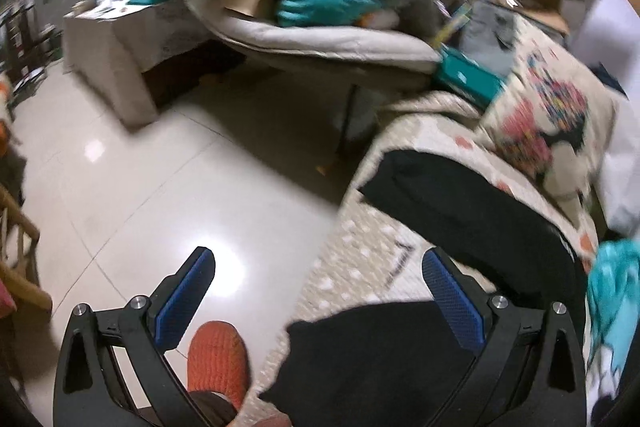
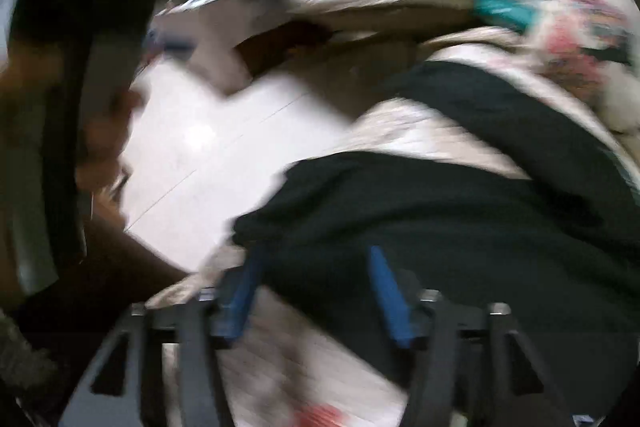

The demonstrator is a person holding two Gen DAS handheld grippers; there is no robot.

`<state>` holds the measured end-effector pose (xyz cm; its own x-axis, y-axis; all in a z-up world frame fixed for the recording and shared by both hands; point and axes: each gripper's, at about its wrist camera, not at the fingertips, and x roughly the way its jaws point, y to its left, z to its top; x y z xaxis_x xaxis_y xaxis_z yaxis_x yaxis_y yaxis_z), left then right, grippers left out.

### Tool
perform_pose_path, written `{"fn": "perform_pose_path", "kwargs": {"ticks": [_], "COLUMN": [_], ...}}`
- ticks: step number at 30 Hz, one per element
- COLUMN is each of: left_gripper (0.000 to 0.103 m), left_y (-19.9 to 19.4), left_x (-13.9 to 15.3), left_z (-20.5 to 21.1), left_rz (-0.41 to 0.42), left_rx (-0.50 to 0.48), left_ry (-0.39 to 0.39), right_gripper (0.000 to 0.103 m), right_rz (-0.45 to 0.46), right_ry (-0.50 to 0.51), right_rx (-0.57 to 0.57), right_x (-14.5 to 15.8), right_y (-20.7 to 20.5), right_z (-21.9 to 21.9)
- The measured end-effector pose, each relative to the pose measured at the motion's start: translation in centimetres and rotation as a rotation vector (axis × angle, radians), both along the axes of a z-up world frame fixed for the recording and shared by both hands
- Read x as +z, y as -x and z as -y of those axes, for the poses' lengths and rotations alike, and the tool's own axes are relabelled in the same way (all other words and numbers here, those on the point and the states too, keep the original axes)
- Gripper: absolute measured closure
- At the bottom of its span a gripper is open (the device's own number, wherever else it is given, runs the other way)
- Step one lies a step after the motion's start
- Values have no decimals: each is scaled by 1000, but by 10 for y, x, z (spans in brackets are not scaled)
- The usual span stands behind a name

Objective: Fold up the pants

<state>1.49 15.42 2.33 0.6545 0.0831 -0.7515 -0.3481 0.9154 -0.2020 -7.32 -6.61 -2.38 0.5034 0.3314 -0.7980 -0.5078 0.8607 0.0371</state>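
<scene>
Black pants (image 1: 460, 199) lie spread on a patterned beige bedspread (image 1: 360, 267), both legs reaching toward the bed's left edge. My left gripper (image 1: 320, 291) is open and empty, held above the bed edge, the near pant leg (image 1: 372, 359) between and below its blue pads (image 1: 184, 299). In the blurred right wrist view the pants (image 2: 460, 211) fill the lower right. My right gripper (image 2: 316, 291) is open with its fingers (image 2: 384, 291) low over the near leg's end.
Glossy tiled floor (image 1: 160, 187) lies left of the bed. A person's orange slipper (image 1: 218, 359) stands by the bed edge. A cluttered chair with boxes and bags (image 1: 312, 7) and a low table (image 1: 112, 59) stand behind. A patterned pillow (image 1: 552, 115) lies on the bed.
</scene>
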Motion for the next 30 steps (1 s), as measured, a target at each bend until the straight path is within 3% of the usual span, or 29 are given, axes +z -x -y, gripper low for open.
{"fn": "perform_pose_path", "kwargs": {"ticks": [4,6,8,10,12,14,15,18,22,25,26,27,30], "left_gripper": [0,0,0,0,0,0,0,0,0,0,0,0,0], "left_y": [-5,-7,-7,-8,-9,-9,-9,-10,-10,-9,-9,-9,-9], "left_x": [-10,-15,-20,-22,-24,-27,-29,-33,-37,-37,-37,-37,-38], "left_z": [34,50,63,69,73,75,76,77,77,76,76,76,76], "left_rz": [-31,-45,-53,-57,-59,-68,-74,-93,-107,-107,-108,-108,-108], "left_rx": [-104,-152,-188,-208,-217,-220,-221,-228,-234,-236,-237,-238,-242], "left_ry": [-17,-22,-41,-46,-52,-64,-69,-64,-50,-46,-44,-40,-29], "right_gripper": [37,37,37,37,32,33,44,74,85,85,81,67,57], "right_rz": [26,44,6,-45,-100,-196,-220,-186,-141,-148,-159,-174,-173], "right_ry": [70,138,174,189,159,56,47,189,364,395,392,396,401], "right_rx": [-355,-617,-812,-930,-975,-976,-968,-917,-904,-956,-983,-1000,-997], "right_x": [14,15,8,-3,-17,-34,-38,-33,-26,-22,-22,-23,-22], "right_y": [-14,-26,-31,-32,-30,-27,-27,-29,-32,-26,-24,-24,-17], "right_z": [104,170,223,259,272,276,273,251,229,240,244,245,235]}}
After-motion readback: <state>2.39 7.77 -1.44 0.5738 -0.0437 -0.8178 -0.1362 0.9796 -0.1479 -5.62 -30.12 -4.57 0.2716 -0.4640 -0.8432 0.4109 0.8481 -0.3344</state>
